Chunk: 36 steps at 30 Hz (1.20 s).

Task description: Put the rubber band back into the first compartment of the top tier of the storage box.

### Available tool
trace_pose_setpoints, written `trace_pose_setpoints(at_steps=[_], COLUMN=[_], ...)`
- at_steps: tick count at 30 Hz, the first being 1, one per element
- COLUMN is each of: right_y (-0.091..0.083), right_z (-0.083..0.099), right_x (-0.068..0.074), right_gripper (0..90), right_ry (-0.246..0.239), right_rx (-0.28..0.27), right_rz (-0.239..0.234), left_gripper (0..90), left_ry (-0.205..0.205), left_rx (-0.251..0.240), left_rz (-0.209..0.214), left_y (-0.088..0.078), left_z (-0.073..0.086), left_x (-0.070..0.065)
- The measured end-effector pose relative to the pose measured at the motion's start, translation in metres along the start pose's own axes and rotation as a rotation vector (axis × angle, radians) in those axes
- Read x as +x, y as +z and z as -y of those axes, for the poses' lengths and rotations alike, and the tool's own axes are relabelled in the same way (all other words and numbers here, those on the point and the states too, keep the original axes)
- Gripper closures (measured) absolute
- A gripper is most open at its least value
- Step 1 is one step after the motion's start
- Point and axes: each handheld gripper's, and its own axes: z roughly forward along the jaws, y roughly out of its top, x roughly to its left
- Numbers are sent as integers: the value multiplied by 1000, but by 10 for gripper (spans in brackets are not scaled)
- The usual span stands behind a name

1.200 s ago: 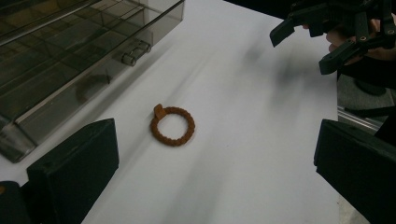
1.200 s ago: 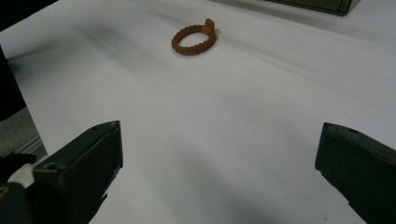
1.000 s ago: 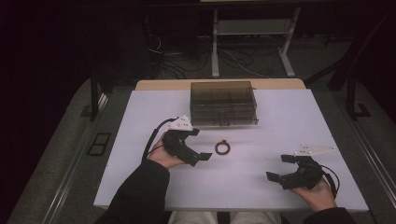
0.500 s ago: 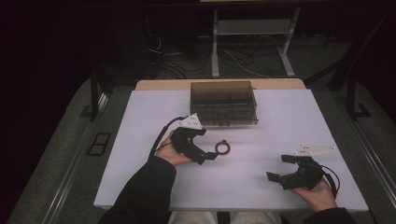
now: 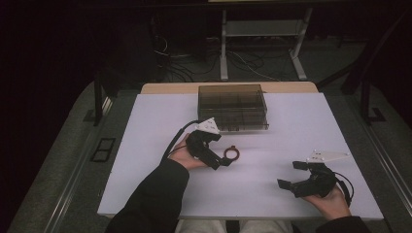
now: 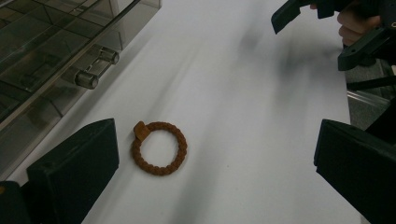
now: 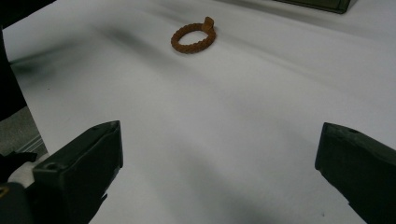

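To lift the brown bracelet (image 6: 159, 148), centre the wide-open left gripper (image 6: 215, 168) over one side of its ring before closing; the right gripper (image 7: 219, 172) waits agape, well apart

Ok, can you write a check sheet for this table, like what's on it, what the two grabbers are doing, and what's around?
Surface: white table top, bare apart from two things.
Job's things: brown beaded ring lying flat; smoky see-through box with drawers, closed, at the far side.
Clutter: nothing seen.
Grippers: left gripper open, jaws either side of the ring, not touching it; right gripper open, empty, resting apart near the table's right front.
Cables: a black cable loops from the left gripper; loose wires on the floor behind.
Surroundings: dark room, a metal stand beyond the table, grey floor.
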Motion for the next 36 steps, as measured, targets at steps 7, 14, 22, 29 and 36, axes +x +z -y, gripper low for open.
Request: trace_pose_setpoints(at_steps=[7, 14, 22, 29, 36], right_y=[0, 0, 0, 1, 1], right_z=[0, 1, 0, 0, 0], right_x=[0, -1, -1, 0, 0], right_gripper=[2, 2, 2, 2, 2], right_ry=[3, -1, -8, -10, -11], right_rx=[8, 6, 7, 7, 10], right_rz=[-1, 2, 2, -2, -2], left_gripper=[0, 0, 0, 0, 0], left_ry=[13, 5, 16, 15, 8], left_rx=[27, 50, 90, 129, 144], left_rz=[16, 26, 43, 49, 55], left_y=[12, 23, 36, 46, 54], left_z=[-2, -1, 1, 5, 8], left_x=[4, 6, 8, 10, 12])
